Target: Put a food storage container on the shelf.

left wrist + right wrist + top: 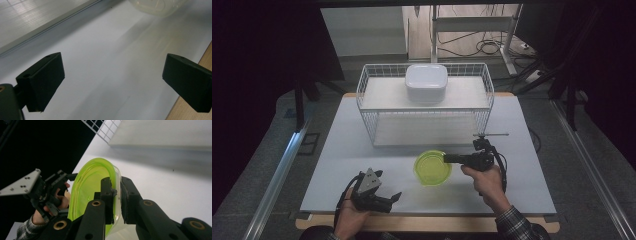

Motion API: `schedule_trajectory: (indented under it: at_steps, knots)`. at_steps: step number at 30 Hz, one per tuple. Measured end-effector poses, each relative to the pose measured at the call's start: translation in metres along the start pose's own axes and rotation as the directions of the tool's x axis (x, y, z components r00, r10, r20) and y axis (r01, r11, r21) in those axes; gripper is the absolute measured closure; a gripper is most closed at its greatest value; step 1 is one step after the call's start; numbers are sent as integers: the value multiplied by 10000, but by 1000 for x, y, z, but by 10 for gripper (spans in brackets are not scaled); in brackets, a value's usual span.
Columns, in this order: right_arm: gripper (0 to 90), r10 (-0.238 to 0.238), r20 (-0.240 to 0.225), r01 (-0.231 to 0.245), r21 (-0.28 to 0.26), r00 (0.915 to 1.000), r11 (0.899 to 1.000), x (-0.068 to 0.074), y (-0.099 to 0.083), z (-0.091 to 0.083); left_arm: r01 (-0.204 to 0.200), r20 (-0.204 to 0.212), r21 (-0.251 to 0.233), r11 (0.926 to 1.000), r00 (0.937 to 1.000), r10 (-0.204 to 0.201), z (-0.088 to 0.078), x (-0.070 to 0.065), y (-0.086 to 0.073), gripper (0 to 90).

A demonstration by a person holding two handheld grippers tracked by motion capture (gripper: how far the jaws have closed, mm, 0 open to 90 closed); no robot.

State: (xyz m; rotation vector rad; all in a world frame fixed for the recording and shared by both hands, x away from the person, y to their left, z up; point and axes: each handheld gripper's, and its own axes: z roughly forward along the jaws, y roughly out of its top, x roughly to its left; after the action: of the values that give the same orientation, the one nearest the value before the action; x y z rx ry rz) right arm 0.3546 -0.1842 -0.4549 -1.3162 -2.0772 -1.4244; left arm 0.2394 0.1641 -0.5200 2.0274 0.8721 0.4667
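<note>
The right gripper (447,159) is clamping the rim of the yellow-green bowl (432,168) at the bowl's three o'clock, near the wire basket (371,127), while the left gripper (396,196) is resting wide open at the bowl's eight o'clock.

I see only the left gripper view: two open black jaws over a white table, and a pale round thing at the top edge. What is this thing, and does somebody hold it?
Observer: It is a round, translucent yellow-green plastic bowl. The right gripper is shut on its rim, with one jaw inside the wall and one outside.
Operator: What stands behind the bowl?
Observer: A white wire basket rack stands on the far half of the table.
Operator: Is something on the rack?
Observer: Yes, a white square plastic box with rounded corners sits on its top shelf.
</note>
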Motion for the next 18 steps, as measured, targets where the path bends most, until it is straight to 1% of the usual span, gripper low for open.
schedule_trajectory:
  at_steps: [8, 18]
  knots:
    - [816, -184, -129, 180, -321, 9997, 9993, 12, 20, -11, 38, -14, 17, 10000, 10000, -38, 0, 1, 0, 36]
    - [816, -503, -129, 492, -781, 9987, 9957, 30, 50, -27, 40, 4, 21, 10000, 10000, -40, 0, 1, 0, 36]
